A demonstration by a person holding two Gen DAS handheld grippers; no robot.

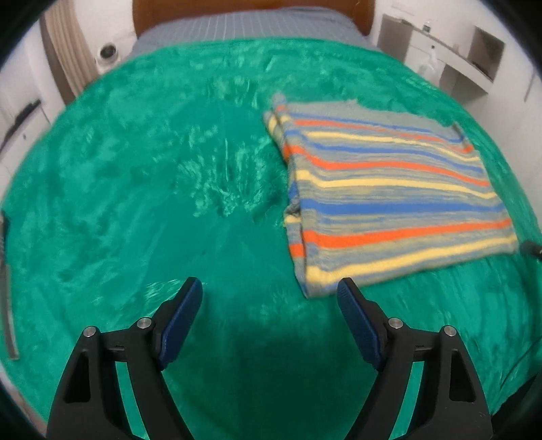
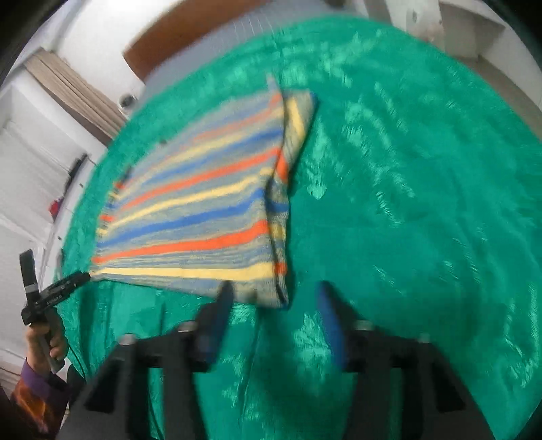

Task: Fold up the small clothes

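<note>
A striped garment [image 1: 389, 199] in orange, yellow, blue and grey lies folded flat on the green blanket [image 1: 135, 189]. In the left wrist view it is ahead and to the right of my left gripper [image 1: 269, 291], which is open and empty, hovering above the blanket just off the garment's near left corner. In the right wrist view the garment [image 2: 203, 210] lies ahead and to the left. My right gripper [image 2: 274, 298] is open and empty, its fingertips at the garment's near right corner. The view is blurred.
The green blanket [image 2: 423, 186] covers a bed with a grey sheet [image 1: 244, 27] and brown headboard [image 1: 149, 13] at the far end. White shelves [image 1: 457, 64] stand right, curtains [image 1: 64, 54] left. The left gripper and the hand holding it [image 2: 44, 304] show at the left edge.
</note>
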